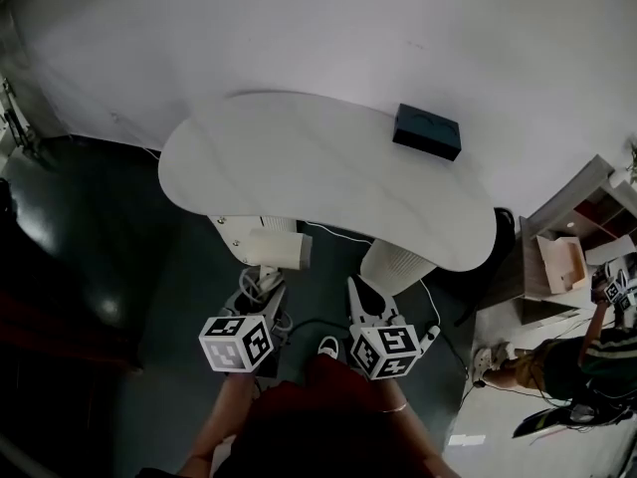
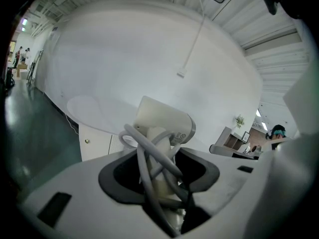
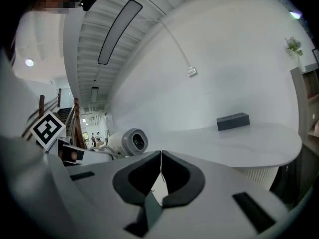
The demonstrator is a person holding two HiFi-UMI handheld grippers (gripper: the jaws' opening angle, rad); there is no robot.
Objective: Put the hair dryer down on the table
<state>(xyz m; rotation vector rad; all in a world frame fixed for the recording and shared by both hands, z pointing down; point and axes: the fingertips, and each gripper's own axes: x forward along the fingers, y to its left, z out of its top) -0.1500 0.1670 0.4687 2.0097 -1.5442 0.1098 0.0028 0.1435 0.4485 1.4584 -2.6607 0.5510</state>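
My left gripper holds a white hair dryer by its handle, below the near edge of the white oval table. In the left gripper view the jaws of the left gripper are shut on the handle, which has the grey cord wound round it, and the hair dryer's barrel points up and right. My right gripper hangs beside it, shut and empty. In the right gripper view the right gripper's tips meet, and the hair dryer's round end shows at the left.
A black box lies on the table's far right, also in the right gripper view as the black box. A ribbed white pedestal and a white cabinet stand under the table. A shelf unit and a person are at the right.
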